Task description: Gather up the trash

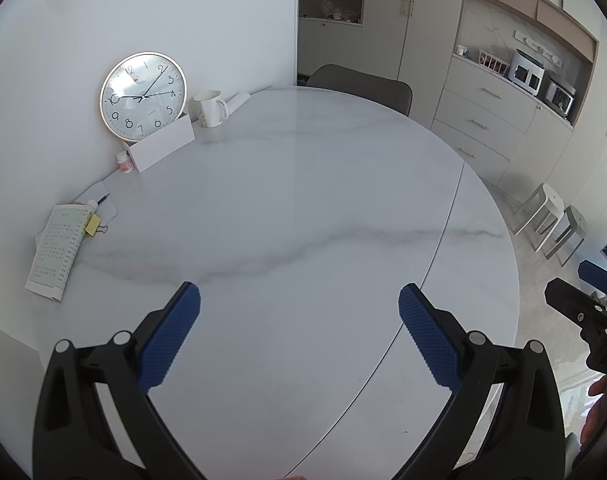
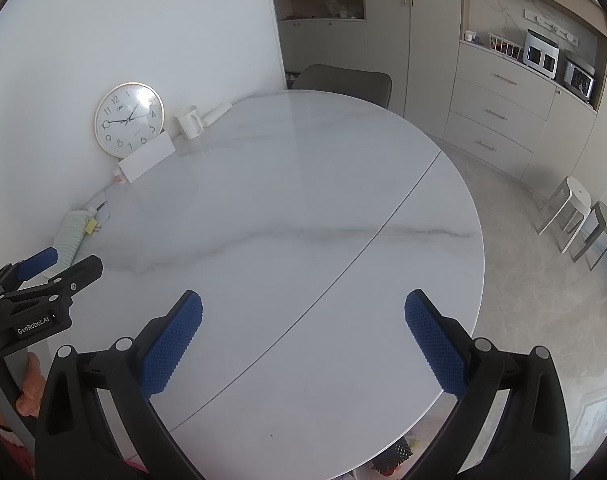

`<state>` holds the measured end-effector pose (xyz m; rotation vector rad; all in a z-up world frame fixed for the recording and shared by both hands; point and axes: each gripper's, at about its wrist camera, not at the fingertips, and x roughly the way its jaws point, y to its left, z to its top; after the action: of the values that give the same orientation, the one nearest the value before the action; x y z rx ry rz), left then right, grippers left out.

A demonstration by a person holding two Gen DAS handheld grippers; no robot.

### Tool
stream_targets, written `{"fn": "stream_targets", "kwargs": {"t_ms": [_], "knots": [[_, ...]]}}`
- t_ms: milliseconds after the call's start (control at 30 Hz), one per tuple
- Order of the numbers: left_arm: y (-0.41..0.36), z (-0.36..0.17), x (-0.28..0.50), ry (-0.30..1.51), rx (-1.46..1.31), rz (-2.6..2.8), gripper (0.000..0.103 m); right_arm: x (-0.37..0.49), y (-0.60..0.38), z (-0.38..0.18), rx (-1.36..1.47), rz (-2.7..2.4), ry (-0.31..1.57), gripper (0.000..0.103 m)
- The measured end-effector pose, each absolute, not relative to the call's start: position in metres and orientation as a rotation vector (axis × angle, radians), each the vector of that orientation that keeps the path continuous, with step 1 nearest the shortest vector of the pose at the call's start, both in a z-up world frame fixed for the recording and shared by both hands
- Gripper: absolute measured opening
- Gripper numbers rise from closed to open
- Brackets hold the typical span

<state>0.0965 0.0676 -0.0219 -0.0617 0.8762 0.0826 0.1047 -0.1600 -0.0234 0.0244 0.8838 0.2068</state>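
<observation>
My left gripper [image 1: 300,288] hangs open over the near part of the round white marble table [image 1: 303,200], with nothing between its blue pads [image 1: 171,336]. My right gripper [image 2: 304,295] is also open and empty, above the table's near right part. Each shows in the other's view: the left gripper [image 2: 73,262] at the left edge, the right gripper [image 1: 575,280] at the right edge. Small items lie along the wall at far left: a printed paper booklet [image 1: 57,250], a yellow binder clip [image 1: 92,226] and a small pink-labelled bottle [image 1: 124,162].
A wall clock [image 1: 143,96] leans behind a white box [image 1: 161,148], with a white mug [image 1: 212,109] and a paper roll [image 1: 237,101] beside them. A grey chair [image 1: 363,86] stands at the far side and stools [image 2: 575,216] on the right. Below the table's near edge, a black mesh thing [image 2: 397,454] shows.
</observation>
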Motion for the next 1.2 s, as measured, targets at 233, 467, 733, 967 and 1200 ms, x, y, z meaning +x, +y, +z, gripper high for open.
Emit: {"fn": "stream_targets", "kwargs": {"t_ms": [233,467,733,967,1200], "knots": [[0.064,-0.021,0.096,0.866,-0.032,0.083,0.095,0.105,-0.16,-0.026,0.023,0.199,0.894,0.101],[0.065,-0.02,0.098,0.864,-0.038,0.074,0.095,0.106,-0.16,-0.029,0.019,0.196,0.899,0.101],[0.065,-0.02,0.095,0.85,-0.035,0.081,0.095,0.107,-0.16,-0.033,0.02,0.197,0.906,0.101],[0.06,-0.018,0.092,0.832,-0.012,0.086,0.095,0.106,-0.16,-0.033,0.021,0.197,0.907,0.101],[0.058,-0.022,0.093,0.86,-0.015,0.073,0.095,0.106,-0.16,-0.034,0.026,0.197,0.908,0.101]]}}
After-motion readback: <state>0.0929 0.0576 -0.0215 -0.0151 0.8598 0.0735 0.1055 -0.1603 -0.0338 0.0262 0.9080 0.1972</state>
